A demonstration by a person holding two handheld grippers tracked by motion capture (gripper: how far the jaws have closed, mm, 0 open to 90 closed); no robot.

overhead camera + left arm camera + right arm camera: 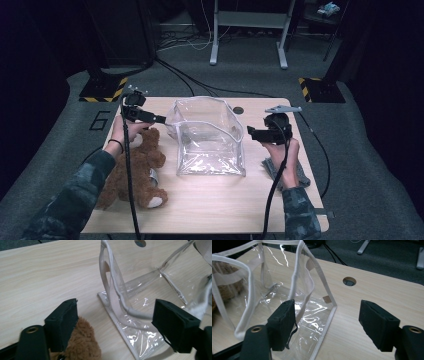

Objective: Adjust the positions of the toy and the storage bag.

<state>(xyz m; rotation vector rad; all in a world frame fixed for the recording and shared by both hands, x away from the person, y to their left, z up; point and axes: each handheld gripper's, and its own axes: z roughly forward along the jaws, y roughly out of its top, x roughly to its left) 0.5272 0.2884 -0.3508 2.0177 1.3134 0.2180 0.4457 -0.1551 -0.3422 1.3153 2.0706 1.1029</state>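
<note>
A pale wooden table (210, 200) carries everything, standing on grey carpet with cables running behind it. At its middle stands a clear plastic bag (210, 137) with white trim, upright and open at the top, its walls bowed outward and its base flat on the wood. To its left lies a brown teddy bear (137, 167), stretched toward the near edge and just beside the bag, with its fur close under the left gripper's jaws. A crumpled grey cloth (300, 175) rests near the right edge, partly under the person's right hand. The left gripper (161, 119) hovers at the bag's upper left rim, jaws spread apart; in the left gripper view the bag's white-edged corner lies between them, but the pads do not press on it. The right gripper (250, 132) sits just beside the bag's right wall, likewise open, its jaws clear of the plastic and holding nothing. A small round hole (238, 110) marks the table behind the bag.
</note>
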